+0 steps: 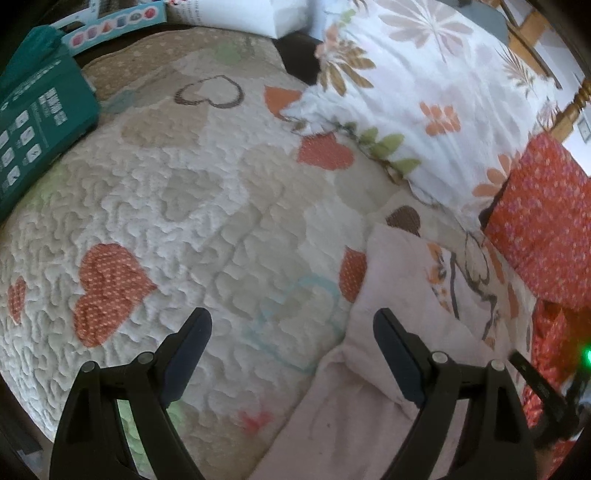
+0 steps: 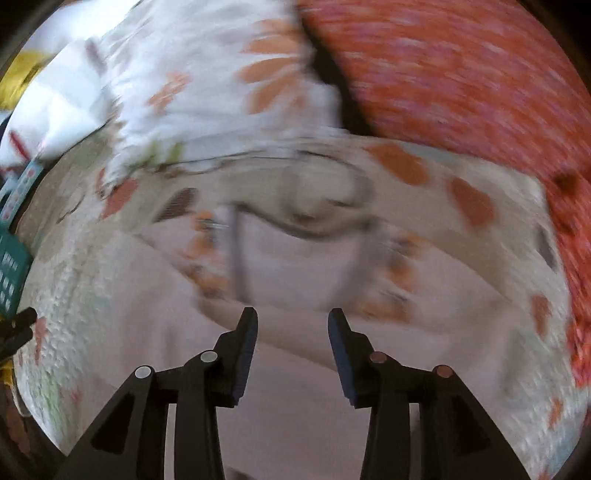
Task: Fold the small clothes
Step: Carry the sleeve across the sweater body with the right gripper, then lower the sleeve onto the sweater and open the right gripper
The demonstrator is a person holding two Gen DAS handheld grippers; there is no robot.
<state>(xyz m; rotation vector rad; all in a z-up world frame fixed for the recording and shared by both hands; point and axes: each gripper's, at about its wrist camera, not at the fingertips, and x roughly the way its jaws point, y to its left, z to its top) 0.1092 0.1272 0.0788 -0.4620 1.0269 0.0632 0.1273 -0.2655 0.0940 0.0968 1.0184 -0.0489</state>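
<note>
A small pale pink garment [image 1: 399, 295] with an orange and dark print lies on the quilted heart-patterned bed cover [image 1: 184, 221], at the lower right of the left wrist view. My left gripper [image 1: 291, 321] is open and empty, its right finger over the garment's left edge. In the blurred right wrist view the same garment [image 2: 295, 266] spreads below my right gripper [image 2: 293, 319], which is open and empty just above the cloth. The right gripper's tip also shows in the left wrist view [image 1: 535, 384].
A floral white pillow [image 1: 424, 92] lies at the back right. A red patterned box or cushion [image 1: 543, 221] stands at the right, also in the right wrist view [image 2: 461, 74]. A teal package [image 1: 37, 122] and a light blue box [image 1: 114, 22] sit at the far left.
</note>
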